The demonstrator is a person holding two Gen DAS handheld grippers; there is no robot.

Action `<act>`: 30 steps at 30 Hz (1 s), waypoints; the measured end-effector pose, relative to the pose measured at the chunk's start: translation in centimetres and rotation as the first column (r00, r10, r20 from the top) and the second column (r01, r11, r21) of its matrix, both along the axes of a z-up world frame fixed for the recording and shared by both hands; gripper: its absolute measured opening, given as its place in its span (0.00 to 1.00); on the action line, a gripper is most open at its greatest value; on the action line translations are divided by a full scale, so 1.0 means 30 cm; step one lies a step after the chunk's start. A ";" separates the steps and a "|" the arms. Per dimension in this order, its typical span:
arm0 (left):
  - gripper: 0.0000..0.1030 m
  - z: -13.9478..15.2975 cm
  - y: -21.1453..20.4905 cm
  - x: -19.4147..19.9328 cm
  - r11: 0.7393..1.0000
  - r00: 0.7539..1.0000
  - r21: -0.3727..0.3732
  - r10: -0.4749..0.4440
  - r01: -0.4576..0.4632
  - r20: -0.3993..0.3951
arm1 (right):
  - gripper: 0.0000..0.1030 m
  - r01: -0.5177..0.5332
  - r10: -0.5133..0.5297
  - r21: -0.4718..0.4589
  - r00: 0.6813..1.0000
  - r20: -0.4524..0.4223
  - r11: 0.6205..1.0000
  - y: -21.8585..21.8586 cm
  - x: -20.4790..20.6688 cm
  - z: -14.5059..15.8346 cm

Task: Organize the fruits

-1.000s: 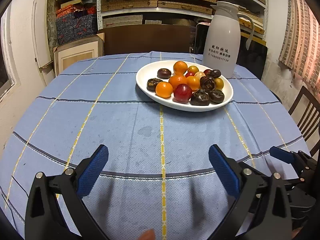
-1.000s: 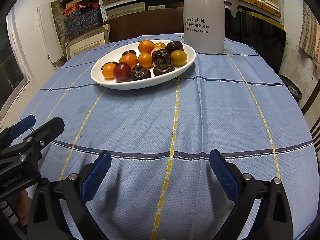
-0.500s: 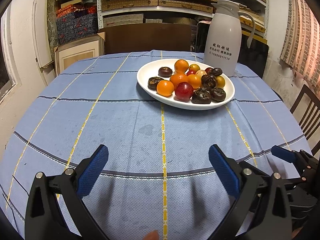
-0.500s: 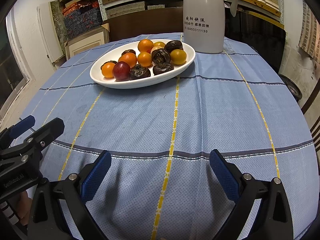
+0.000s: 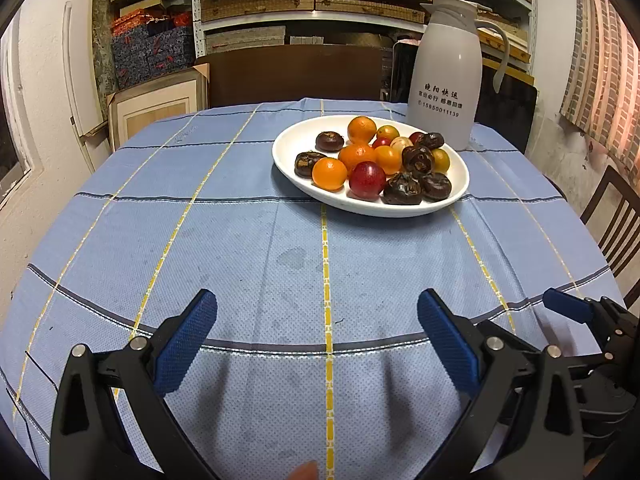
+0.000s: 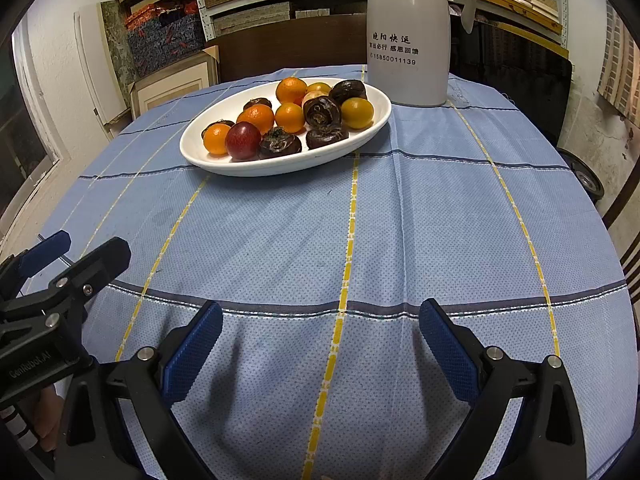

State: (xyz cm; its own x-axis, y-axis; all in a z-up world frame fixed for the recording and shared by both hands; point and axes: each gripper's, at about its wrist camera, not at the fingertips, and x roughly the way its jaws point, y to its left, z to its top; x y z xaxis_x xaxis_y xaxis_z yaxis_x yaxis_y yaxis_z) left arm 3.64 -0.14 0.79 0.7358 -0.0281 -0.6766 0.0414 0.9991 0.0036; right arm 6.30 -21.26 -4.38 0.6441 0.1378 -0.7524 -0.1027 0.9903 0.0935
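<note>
Several risks, judged from here: round fruit heaped on a shallow white plate (image 5: pixel 288 160), so nudging one piece could roll its neighbours over the low rim and onto the blue checked tablecloth (image 5: pixel 240 240). Glossy red fruit (image 5: pixel 367 179) at the near edge, wedged between an orange one (image 5: pixel 329 173) and wrinkled dark ones (image 5: pixel 402 189); could easily squirt out of a pinch or get bruised. Tall white thermos (image 5: pixel 444 76) just behind the plate at about 1 o'clock, liable to be knocked on a long reach.

Left gripper (image 5: pixel 318 334) spread wide, holding nothing, low over the cloth at 6 o'clock, well apart from the plate at 12 to 1 o'clock. Right gripper (image 6: pixel 320 342) likewise wide and empty, plate at 11 o'clock in its view.
</note>
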 end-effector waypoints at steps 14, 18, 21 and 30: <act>0.96 -0.003 0.000 0.002 1.000 1.000 0.000 -0.001 0.001 -0.005 | 0.96 -0.001 0.001 0.000 1.000 -0.001 1.000 0.001 0.001 0.001; 0.96 -0.003 -0.001 0.000 1.000 1.000 0.000 -0.002 0.002 -0.005 | 0.96 0.000 0.000 0.000 1.000 -0.001 1.000 0.000 0.002 0.002; 0.96 -0.004 -0.001 0.002 1.000 1.000 0.000 -0.004 0.004 -0.008 | 0.96 -0.001 0.001 -0.001 1.000 -0.002 1.000 0.001 0.002 0.002; 0.96 -0.005 -0.024 0.000 0.999 0.999 0.001 -0.043 0.043 -0.007 | 0.96 -0.003 0.003 -0.007 1.000 -0.003 1.000 0.005 -0.001 -0.004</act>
